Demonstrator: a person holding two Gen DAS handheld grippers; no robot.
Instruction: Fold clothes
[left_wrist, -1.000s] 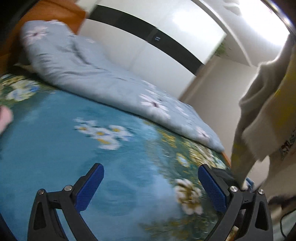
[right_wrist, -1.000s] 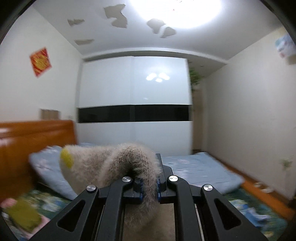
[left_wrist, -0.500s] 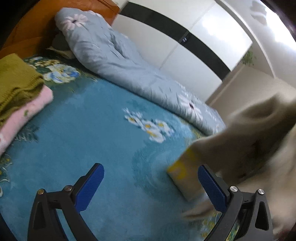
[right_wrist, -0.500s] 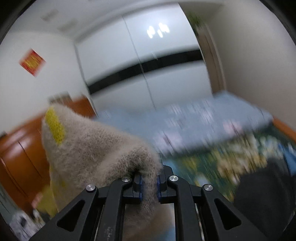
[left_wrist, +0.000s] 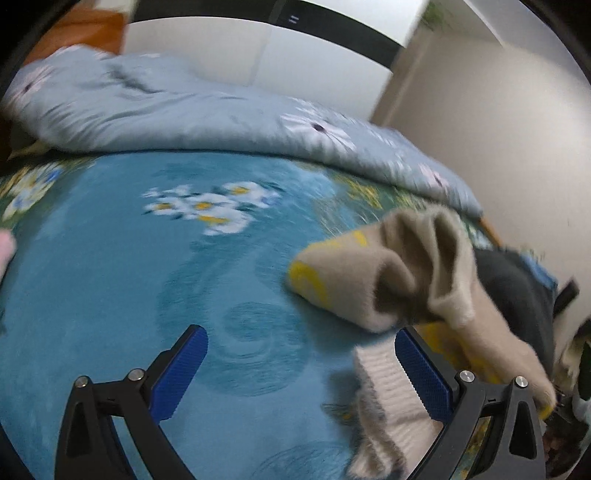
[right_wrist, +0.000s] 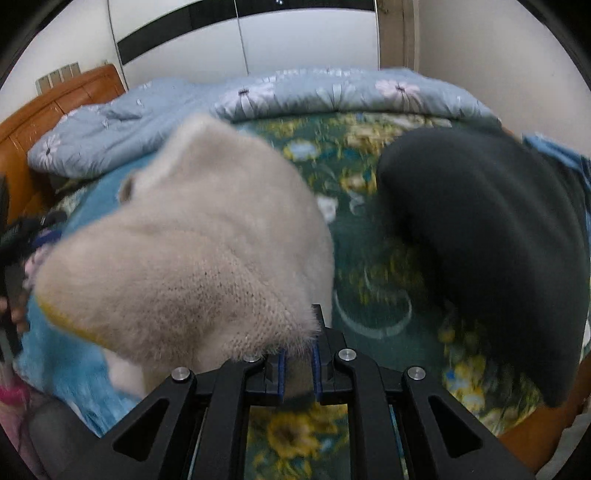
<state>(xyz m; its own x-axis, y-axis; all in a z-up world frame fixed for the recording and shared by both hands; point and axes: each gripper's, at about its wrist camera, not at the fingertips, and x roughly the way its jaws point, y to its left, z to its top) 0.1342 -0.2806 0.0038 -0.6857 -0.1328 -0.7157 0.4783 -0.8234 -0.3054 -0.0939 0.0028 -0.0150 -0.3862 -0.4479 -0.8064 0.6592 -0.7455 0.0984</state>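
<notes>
A fuzzy beige sweater (right_wrist: 192, 258) with yellow trim fills the left half of the right wrist view, and my right gripper (right_wrist: 297, 363) is shut on its edge. In the left wrist view the same beige sweater (left_wrist: 391, 280) lies bunched on the blue floral bedspread (left_wrist: 147, 280), its ribbed hem (left_wrist: 384, 384) just inside my right blue finger pad (left_wrist: 421, 373). My left gripper (left_wrist: 299, 373) is open, low over the bedspread, with nothing pinched. A dark grey garment (right_wrist: 487, 251) lies to the right on the bed.
A pale blue flowered duvet (left_wrist: 192, 110) is heaped along the far side of the bed. An orange wooden headboard (right_wrist: 55, 107) stands at the left, white wardrobe doors (right_wrist: 295, 40) behind. A pink item (left_wrist: 5, 247) shows at the left edge.
The right gripper has dropped from high up, pointing at the ceiling, down to the bed with the sweater. The sweater went from hanging to bunched on the bedspread. The left gripper swung and sank.
</notes>
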